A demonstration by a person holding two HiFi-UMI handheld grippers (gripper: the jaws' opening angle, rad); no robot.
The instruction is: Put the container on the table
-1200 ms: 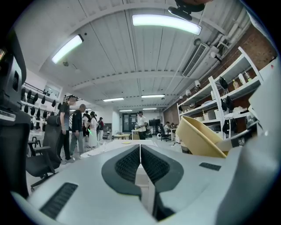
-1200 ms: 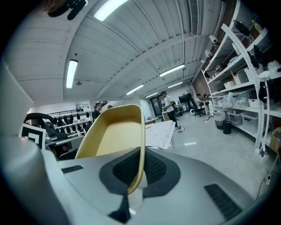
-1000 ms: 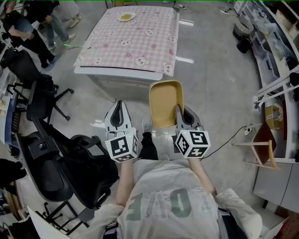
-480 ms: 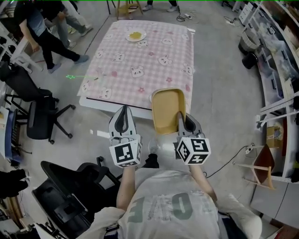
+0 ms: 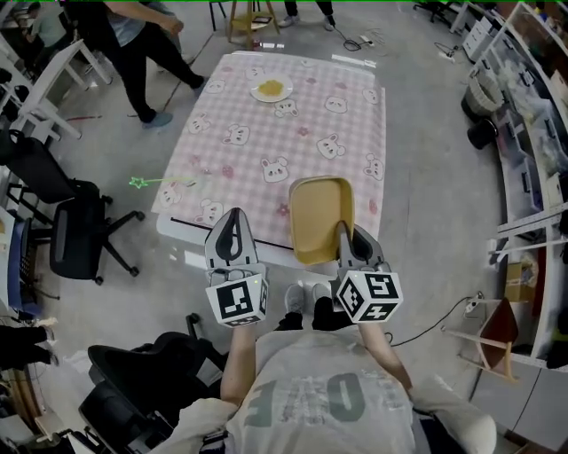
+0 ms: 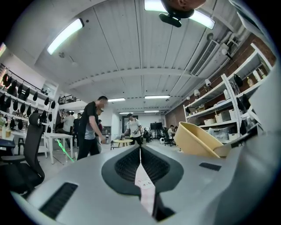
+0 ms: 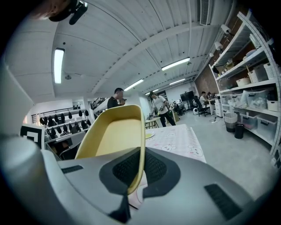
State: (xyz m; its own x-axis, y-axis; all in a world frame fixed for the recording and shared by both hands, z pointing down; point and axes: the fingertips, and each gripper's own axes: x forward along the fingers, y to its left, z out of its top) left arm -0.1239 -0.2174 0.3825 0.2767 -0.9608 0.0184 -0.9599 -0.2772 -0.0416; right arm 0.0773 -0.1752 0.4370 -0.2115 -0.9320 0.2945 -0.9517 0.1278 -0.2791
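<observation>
While the right gripper (image 5: 343, 232) is pinching the container (image 5: 321, 211) by its rim over the table (image 5: 248, 160), the left gripper (image 5: 232, 220) is hanging closed and empty; lowering, then releasing, seems next.

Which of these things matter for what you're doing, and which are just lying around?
Part of the job: yellow container, right gripper shut on its rim, pink-checked table.
Just lying about: plate on the table, black office chair, wooden stool, shut empty left gripper.
</observation>
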